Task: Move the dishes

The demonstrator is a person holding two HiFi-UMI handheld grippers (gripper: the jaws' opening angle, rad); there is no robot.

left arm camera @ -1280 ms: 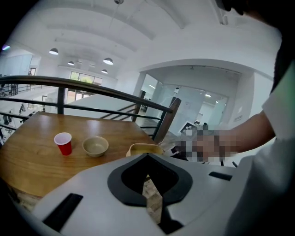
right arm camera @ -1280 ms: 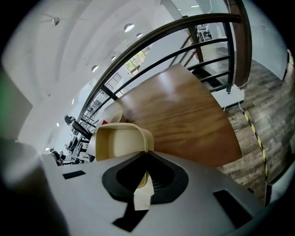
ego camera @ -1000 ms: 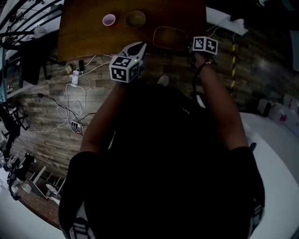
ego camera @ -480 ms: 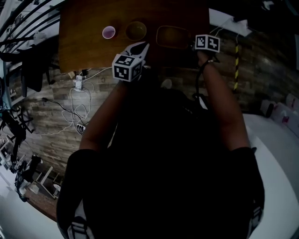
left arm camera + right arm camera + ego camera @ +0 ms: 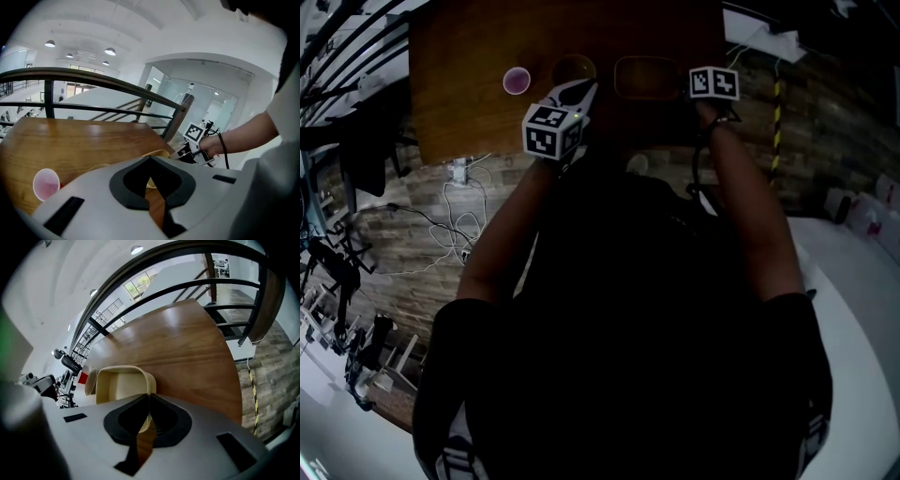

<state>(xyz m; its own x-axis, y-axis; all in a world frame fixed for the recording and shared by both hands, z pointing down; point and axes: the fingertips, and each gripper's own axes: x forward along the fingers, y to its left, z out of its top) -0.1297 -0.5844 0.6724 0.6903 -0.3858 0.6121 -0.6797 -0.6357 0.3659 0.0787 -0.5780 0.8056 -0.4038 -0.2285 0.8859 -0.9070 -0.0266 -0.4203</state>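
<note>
Dishes stand in a row along the near part of the wooden bench [image 5: 459, 84]: a pink cup [image 5: 517, 80] at the left, a round bowl [image 5: 573, 68] in the middle and a rectangular dish [image 5: 123, 383] at the right, all upright. My left tool [image 5: 150, 158] has its tips pressed together with nothing between them. It points over the bench edge just beside the round bowl, on the side toward the rectangular dish, and the pink cup lies off to its left, apart from it. A bit of pale rim shows through the opening behind the tips, but I cannot tell which dish it belongs to.

My right tool [image 5: 149, 394] is closed too, tip against tip. The rectangular dish sits directly ahead of it and slightly left, with its near right corner right at the tips. Part of its cream wall shows through the gap behind them, and I cannot tell whether they touch it. The round bowl peeks out beyond the dish's left side.
</note>
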